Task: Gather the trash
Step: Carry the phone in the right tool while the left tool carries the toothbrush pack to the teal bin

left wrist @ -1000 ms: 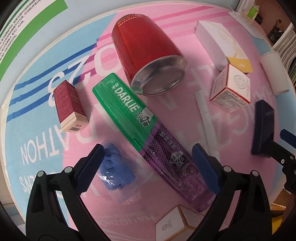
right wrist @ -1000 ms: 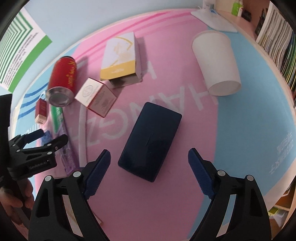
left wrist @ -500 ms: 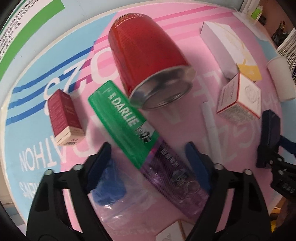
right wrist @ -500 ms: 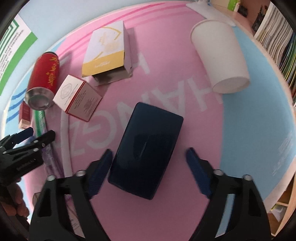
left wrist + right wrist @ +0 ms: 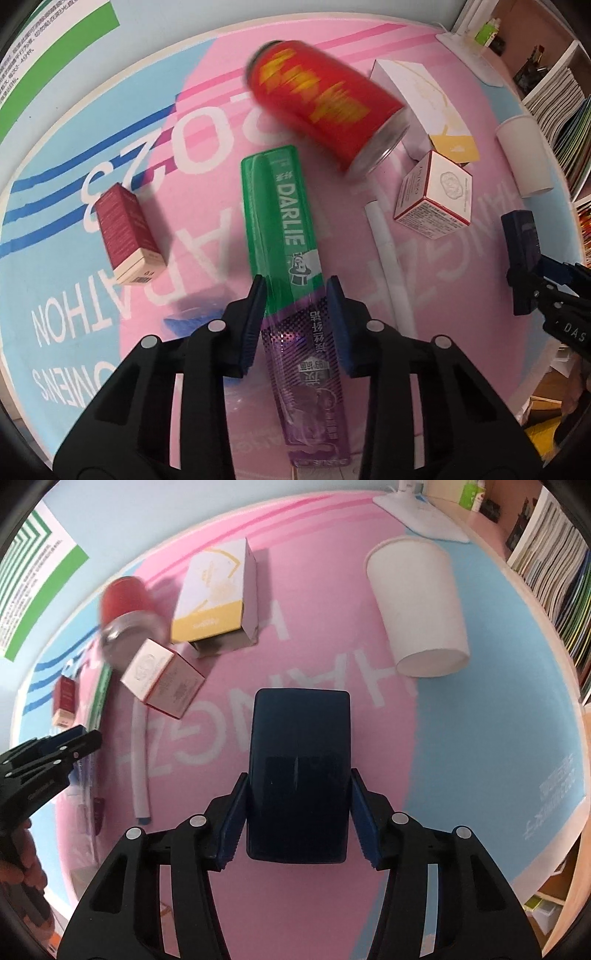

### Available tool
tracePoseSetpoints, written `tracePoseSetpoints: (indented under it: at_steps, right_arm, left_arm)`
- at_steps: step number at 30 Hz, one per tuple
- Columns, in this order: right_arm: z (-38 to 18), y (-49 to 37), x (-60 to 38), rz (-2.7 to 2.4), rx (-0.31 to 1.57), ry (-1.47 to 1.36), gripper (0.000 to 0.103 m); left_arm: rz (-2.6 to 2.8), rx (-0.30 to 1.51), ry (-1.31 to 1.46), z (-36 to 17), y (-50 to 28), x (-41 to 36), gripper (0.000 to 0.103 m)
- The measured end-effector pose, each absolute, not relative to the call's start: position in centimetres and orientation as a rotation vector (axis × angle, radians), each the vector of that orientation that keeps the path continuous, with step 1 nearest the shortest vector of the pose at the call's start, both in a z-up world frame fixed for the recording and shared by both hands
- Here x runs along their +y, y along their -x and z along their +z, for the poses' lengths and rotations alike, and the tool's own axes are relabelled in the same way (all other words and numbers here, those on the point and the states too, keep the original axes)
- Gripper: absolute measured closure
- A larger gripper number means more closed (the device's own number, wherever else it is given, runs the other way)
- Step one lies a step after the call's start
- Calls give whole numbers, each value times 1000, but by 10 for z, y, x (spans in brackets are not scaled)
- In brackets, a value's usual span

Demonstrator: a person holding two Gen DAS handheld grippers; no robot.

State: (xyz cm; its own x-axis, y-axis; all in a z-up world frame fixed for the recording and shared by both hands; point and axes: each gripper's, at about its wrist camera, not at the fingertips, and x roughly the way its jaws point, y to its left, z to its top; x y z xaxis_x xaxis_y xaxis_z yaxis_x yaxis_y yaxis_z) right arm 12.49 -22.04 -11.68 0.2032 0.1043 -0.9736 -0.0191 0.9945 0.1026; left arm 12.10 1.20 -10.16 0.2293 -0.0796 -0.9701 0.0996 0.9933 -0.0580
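Lengthwise, toothpaste box (image 5: pixel 291 266): green top, purple bottom.

Can (image 5: pixel 325 107) behind toothpaste box (image 5: pixel 291 266), cup (image 5: pixel 417 602) rightward

A round table (image 5: pixel 498 716) fills the room's middle, draped in a pink and pale-blue printed cloth (image 5: pixel 207 122) with white lettering and blue stripes. Behind the table stands a light blue wall (image 5: pixel 155 513) bearing a green-and-white poster (image 5: pixel 44 44). To the table's right, shelves (image 5: pixel 554 565) hold stacked papers and magazines. Light is even and soft.
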Motion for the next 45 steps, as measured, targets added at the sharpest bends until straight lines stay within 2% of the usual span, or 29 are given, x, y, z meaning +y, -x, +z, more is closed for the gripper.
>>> tracePoseSetpoints:
  at_steps: [8, 15, 24, 32, 45]
  right_arm:
    - [-81, -120, -222, 146, 1305, -57, 50]
    - [-62, -99, -205, 181, 1264, -22, 50]
    - [-37, -51, -220, 126, 1228, -41, 50]
    - [-20, 34, -253, -64, 1217, -144, 50]
    - [-27, 213, -318, -434, 1232, -359, 50]
  left_arm:
    - [-129, 1271, -24, -71, -122, 24, 73]
    - [-165, 1210, -118, -35, -89, 37, 73]
    - [-291, 1152, -241, -5, -58, 14, 73]
    - [-590, 1086, -441, 7, -17, -54, 72]
    - [-1030, 1028, -772, -18, 109, -177, 72]
